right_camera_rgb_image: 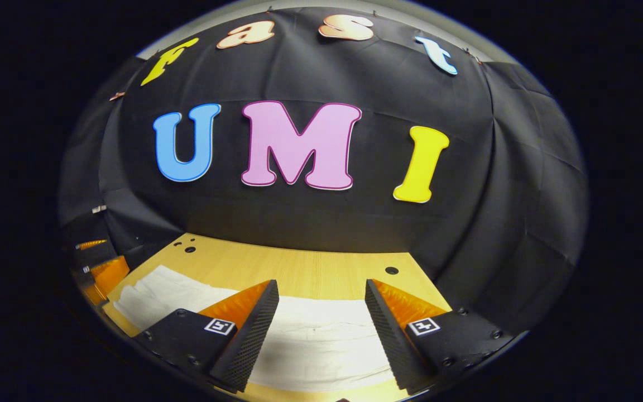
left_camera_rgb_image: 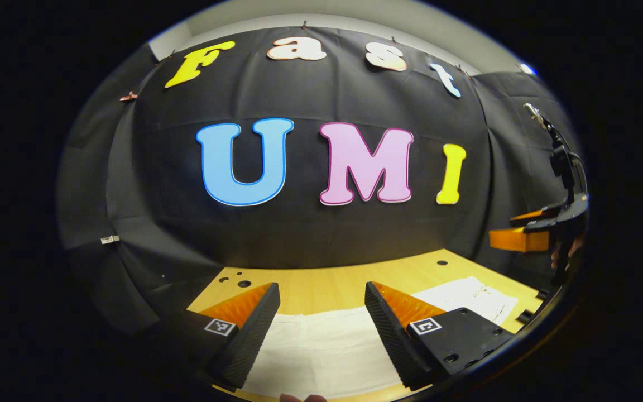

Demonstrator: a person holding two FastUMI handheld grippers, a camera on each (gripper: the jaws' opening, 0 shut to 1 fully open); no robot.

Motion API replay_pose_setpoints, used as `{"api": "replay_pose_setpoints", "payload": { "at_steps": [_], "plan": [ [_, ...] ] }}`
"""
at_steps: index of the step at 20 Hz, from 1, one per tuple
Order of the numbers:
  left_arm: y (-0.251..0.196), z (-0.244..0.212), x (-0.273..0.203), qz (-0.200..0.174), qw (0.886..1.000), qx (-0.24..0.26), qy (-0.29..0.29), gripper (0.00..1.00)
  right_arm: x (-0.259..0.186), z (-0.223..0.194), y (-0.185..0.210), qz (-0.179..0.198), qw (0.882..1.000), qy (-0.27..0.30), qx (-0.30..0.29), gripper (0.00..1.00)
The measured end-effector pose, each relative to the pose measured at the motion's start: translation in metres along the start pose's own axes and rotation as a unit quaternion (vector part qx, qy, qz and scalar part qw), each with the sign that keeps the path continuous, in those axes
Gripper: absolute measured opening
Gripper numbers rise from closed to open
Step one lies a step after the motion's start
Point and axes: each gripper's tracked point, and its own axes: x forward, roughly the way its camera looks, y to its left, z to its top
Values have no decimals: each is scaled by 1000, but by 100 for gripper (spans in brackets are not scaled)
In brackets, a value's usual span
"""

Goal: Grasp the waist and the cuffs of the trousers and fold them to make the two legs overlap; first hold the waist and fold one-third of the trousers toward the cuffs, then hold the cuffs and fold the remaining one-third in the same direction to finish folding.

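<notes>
White trousers (left_camera_rgb_image: 327,349) lie flat on a light wooden table (left_camera_rgb_image: 321,282). In the left gripper view my left gripper (left_camera_rgb_image: 321,329) hovers above them, open, with only cloth seen through the gap. The right gripper (left_camera_rgb_image: 522,234) shows at the far right of that view, raised above the table. In the right gripper view my right gripper (right_camera_rgb_image: 321,329) is open over the white trousers (right_camera_rgb_image: 316,340), nothing between its fingers. The left gripper (right_camera_rgb_image: 101,273) appears at that view's left edge, beside the cloth's far end.
The black cloth wall (left_camera_rgb_image: 310,223) rises just behind the table. Small round holes (left_camera_rgb_image: 243,283) dot the tabletop near its back corners. A strip of bare wood (right_camera_rgb_image: 299,271) runs between the trousers and the wall.
</notes>
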Motion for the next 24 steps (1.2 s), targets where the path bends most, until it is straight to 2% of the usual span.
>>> {"api": "replay_pose_setpoints", "payload": {
  "at_steps": [3, 6, 8, 10, 14, 17, 19, 21, 24],
  "plan": [
    [25, -33, -10, -19, 998, 65, 10, 97, -12, -33, -31, -11, 999, 12, -41, 98],
    [55, -57, -18, -40, 989, 140, 23, 96, -25, -62, -69, -25, 994, 28, -98, 98],
    [83, -76, -22, -43, 982, 183, 35, 96, -30, -83, -104, -42, 985, 40, -164, 98],
    [118, -105, -25, -29, 969, 236, 64, 96, -33, -103, -126, -52, 973, 56, -217, 97],
    [163, -168, -30, -52, 933, 337, 118, 96, -38, -167, -153, -29, 933, 110, -340, 96],
    [178, -207, -40, -84, 906, 385, 154, 96, -42, -208, -154, 13, 903, 143, -405, 96],
    [187, -226, -45, -104, 886, 417, 175, 96, -45, -231, -153, 45, 879, 159, -448, 96],
    [196, -246, -50, -124, 867, 441, 196, 96, -47, -250, -150, 76, 859, 170, -477, 96],
    [204, -267, -52, -144, 844, 466, 224, 96, -45, -273, -141, 113, 838, 183, -501, 96]
  ]
}}
